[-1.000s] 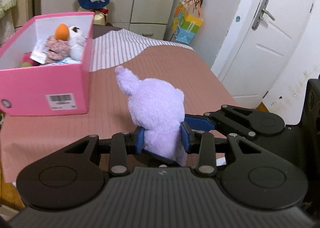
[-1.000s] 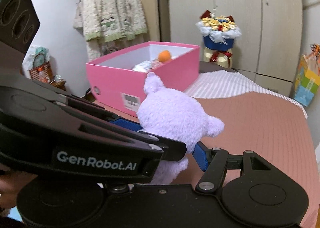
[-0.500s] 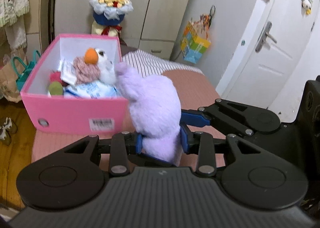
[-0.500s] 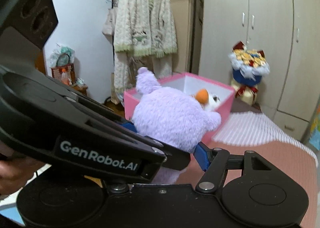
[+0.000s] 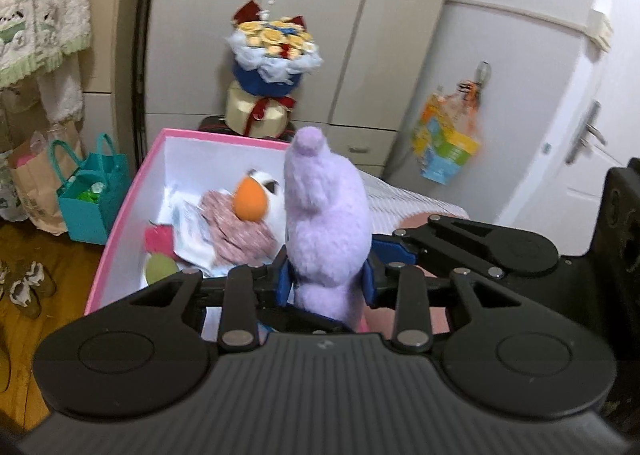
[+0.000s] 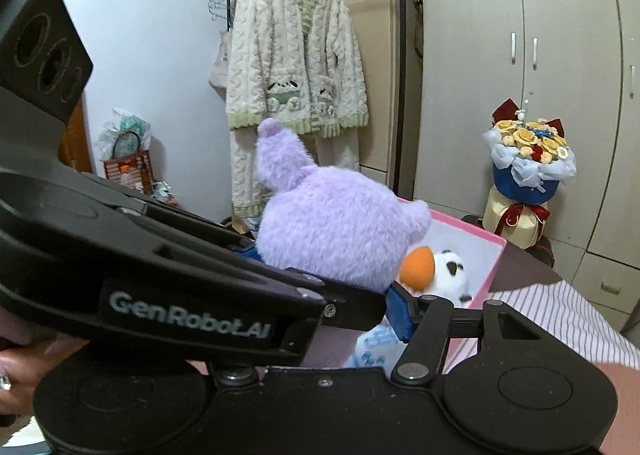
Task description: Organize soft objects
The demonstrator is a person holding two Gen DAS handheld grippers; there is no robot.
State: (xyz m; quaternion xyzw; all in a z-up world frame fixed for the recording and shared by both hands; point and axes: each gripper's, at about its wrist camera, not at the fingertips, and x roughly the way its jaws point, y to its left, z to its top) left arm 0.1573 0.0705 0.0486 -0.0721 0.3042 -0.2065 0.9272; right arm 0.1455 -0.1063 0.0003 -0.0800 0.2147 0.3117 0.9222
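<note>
Wardrobe (image 5: 304,27): pale doors fill the back wall, with a white door (image 5: 592,159) to its right.
Cardigan (image 6: 294,67): cream knit with green trim, on a hanger at the rail beside the wardrobe.
Bed (image 6: 560,315): pink cover with a striped part near the box.
Pink box (image 5: 120,223): open-topped, white inside, sitting on the bed. It holds a white plush with an orange beak (image 5: 250,203), a pink knitted piece (image 5: 240,227), a red item and a green ball.
Purple plush toy (image 5: 326,223): upright, one ear pointing up, held in the air over the near right corner of the box, just beside the white plush.
Left gripper (image 5: 325,283): blue pads closed on the lower body of the purple toy, one on each side.
Right gripper (image 6: 328,275): one blue pad presses the toy's right side; the other finger is hidden behind the left gripper's body, so it appears clamped on the same toy.
Bouquet (image 6: 528,159): yellow flowers in blue and white wrap, standing on a cream box beyond the pink box.
Teal bag (image 5: 94,191): on the wooden floor left of the box, next to a brown paper bag.
</note>
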